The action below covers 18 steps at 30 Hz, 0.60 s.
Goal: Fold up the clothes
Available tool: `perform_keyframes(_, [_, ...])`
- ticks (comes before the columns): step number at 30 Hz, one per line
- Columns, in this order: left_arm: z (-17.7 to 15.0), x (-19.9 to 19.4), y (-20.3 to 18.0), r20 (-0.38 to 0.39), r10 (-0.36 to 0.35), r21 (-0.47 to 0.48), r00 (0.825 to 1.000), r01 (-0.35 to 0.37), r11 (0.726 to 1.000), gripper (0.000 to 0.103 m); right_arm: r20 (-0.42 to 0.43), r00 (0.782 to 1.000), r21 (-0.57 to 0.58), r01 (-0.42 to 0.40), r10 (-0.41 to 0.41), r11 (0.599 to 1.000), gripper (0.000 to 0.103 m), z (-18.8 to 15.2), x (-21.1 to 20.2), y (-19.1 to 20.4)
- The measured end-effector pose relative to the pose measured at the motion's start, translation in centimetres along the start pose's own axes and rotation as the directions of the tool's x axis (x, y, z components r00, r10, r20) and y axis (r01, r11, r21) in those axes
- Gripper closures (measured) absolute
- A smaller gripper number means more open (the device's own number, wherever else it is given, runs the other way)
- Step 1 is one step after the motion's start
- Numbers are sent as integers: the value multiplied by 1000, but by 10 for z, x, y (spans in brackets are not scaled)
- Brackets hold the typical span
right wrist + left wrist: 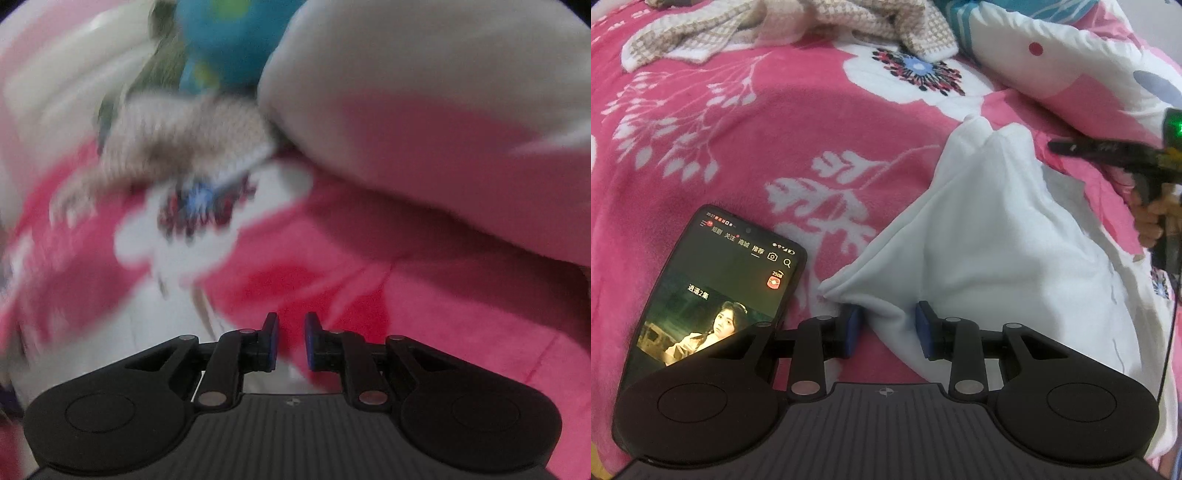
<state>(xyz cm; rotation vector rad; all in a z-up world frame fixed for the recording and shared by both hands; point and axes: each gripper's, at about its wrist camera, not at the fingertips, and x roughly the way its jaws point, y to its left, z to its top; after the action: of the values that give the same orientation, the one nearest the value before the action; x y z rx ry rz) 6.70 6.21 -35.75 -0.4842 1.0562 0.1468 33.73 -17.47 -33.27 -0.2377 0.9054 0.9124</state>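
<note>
A white garment (990, 236) lies bunched on the pink flowered blanket (746, 122). My left gripper (888, 328) is open, with a fold of the white garment lying between its blue pads (854, 328). My right gripper (291, 341) is open with a narrow gap and holds nothing; it hovers over the pink blanket (424, 317), and its view is motion-blurred. It also shows in the left wrist view (1108, 155) at the right edge, above the garment's far side.
A phone (716, 288) with a lit screen lies on the blanket left of my left gripper. A beige checked garment (820, 26) lies at the far end. A pink-and-white quilt (1071, 62) is heaped at the back right.
</note>
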Motion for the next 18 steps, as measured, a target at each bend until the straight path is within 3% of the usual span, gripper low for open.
perform_keyframes(2, [0,-2,1,-5,-7,1,1000,7,1000,70,39,999,112,-1,-4,994,88,11,-2,-16])
perform_keyframes(5, [0,-4,3,-13,-17,3,1000,17,1000,70,-39,987,52,-152,154,987,89,4,-1,11])
perform_keyframes(9, [-1,-8,5,-24,-31,5,999,31,1000,70,29,996,212,-91,86,973,89,22,27,-9])
perform_keyframes(14, [-1,-17,5,-37,-54,17,998,54,998,68,97,995,409,-28,-13,912,88,43,62,-34])
perform_keyframes(17, [-1,-36,-6,-34,-101,80,994,104,991,67,68,998,440,-42,13,897,86,40,27,-30])
perform_keyframes(18, [1,-41,-12,-28,-120,114,992,122,986,65,47,999,453,-46,28,890,81,39,15,-28])
